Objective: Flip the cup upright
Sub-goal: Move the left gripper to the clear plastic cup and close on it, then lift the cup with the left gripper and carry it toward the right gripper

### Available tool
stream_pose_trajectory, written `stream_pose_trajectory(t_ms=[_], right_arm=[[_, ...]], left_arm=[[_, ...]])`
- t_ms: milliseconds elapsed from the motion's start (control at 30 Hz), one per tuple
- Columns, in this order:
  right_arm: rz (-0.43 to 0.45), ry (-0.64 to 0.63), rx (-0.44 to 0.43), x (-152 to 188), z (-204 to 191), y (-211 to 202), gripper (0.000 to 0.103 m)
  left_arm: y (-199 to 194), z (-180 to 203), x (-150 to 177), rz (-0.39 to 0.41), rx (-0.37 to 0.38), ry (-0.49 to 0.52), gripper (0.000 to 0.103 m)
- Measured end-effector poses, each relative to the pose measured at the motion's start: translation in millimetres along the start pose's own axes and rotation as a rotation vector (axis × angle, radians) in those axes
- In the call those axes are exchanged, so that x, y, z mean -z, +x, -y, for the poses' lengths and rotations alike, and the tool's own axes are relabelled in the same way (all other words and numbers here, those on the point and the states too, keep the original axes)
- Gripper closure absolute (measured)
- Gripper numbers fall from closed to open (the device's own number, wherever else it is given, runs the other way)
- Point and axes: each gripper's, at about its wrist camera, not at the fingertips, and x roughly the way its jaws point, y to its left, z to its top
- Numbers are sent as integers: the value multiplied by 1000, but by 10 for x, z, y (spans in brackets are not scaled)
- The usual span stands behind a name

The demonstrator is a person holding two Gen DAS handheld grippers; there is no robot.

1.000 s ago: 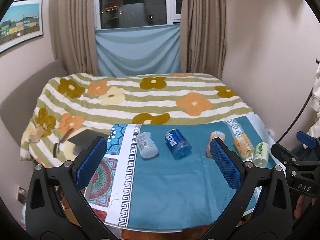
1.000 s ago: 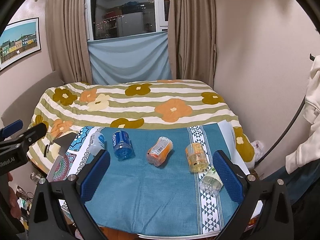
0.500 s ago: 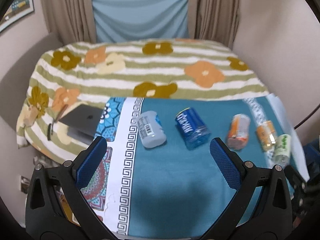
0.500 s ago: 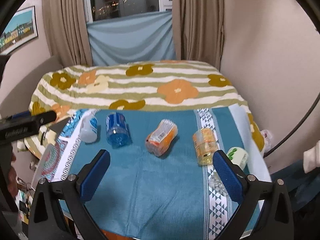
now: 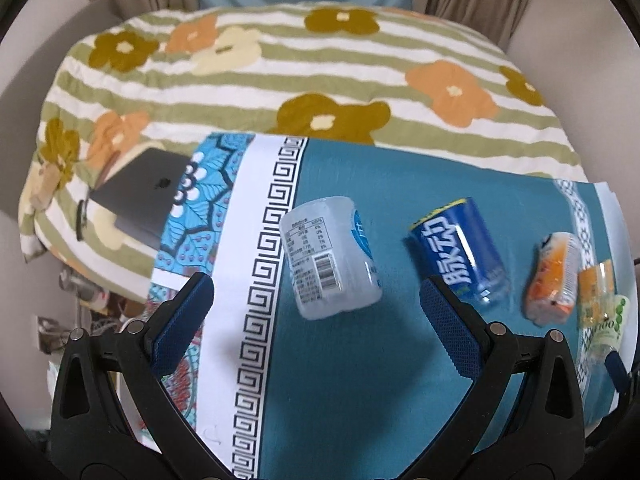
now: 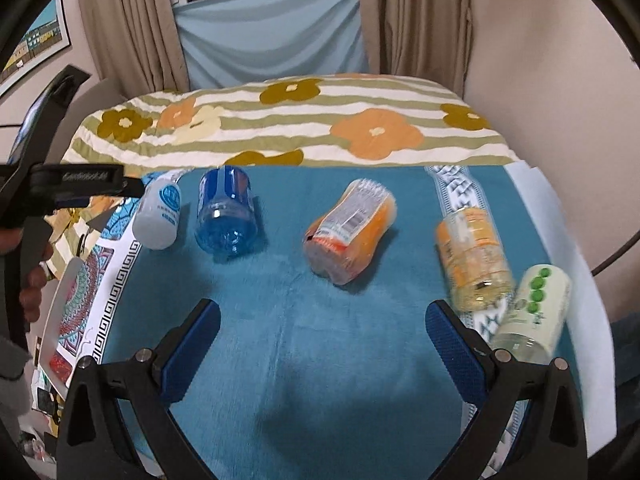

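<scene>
On a teal cloth (image 6: 320, 360), five cups lie on their sides in a row: white cup (image 5: 330, 256), blue cup (image 5: 460, 250), orange cup (image 6: 350, 230), yellow cup (image 6: 474, 258), green-dotted cup (image 6: 534, 312). The left gripper (image 5: 316, 312) hovers near the white cup, fingers spread. The right gripper (image 6: 322, 334) hovers, fingers spread, holding nothing.

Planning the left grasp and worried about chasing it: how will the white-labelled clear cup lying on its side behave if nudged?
The white-labelled cup lies on its side on the teal cloth, so a nudge across its rounded wall would probably roll it. It looks like thin clear plastic and empty, so likely light and squashy. The left tongs stand open just short of it; the fuzzy cloth may damp rolling.
</scene>
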Motion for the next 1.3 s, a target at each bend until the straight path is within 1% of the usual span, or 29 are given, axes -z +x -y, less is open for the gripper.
stream_pose_trajectory(t_ms=[200,267,367,500,600,667,733,767,1033,1300], right_arm=[[-19,-50,-9,-18,-126,213,1],[-27,-52,-16,-33,-147,277,1],[-31,-49,-20,-49,-176,340,1],[-34,-50,-21,-65,-195,392,1],[-39,-47,-21,-66,-193,414,1],[-37,-46,-17,-65,-202,409,1],[-34,-45,-12,-62,-180,398,1],[-33,-44,-9,-66,-181,404,1],[-27,-27,-2,-47,-136,372,1],[5,-24,-7,-74,-95,189,1]], left_arm=[[321,-33,-97,-57,0,-23,0],[395,-48,-124,-67,-6,-31,0],[508,-79,-161,-98,7,-46,1],[627,-78,-167,-146,30,-57,10],[701,-80,-171,-184,66,-80,13],[744,-63,-164,-200,83,-85,20],[783,-63,-144,-218,101,-94,37],[797,-61,-134,-223,106,-98,36],[713,-59,-133,-202,101,-77,37],[321,-47,-84,-161,113,-61,37]])
